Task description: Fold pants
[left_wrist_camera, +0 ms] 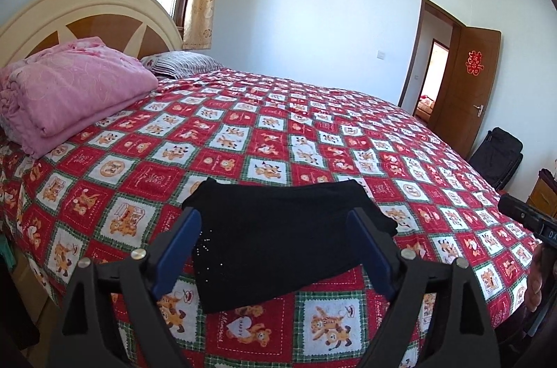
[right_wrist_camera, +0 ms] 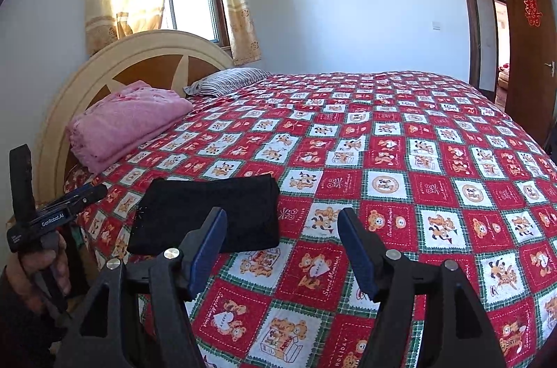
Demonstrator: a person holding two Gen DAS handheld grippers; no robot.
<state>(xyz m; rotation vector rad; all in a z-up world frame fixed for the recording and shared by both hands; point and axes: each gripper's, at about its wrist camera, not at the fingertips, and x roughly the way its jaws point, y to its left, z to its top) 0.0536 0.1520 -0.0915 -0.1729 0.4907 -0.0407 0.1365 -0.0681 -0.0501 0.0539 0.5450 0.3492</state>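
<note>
Lower centre of frame: folded black pants (left_wrist_camera: 278,235), long axis across; left gripper (left_wrist_camera: 275,221) nearer, right gripper (right_wrist_camera: 282,221) beside, both released.

the big bed (left_wrist_camera: 313,131) has a red cover with little bears on it. black folded pants (left_wrist_camera: 278,235) lie flat near its front edge. far behind the pants, by the headboard, lie a folded pink blanket (left_wrist_camera: 69,89) and a stripy pillow (left_wrist_camera: 184,63).
</note>
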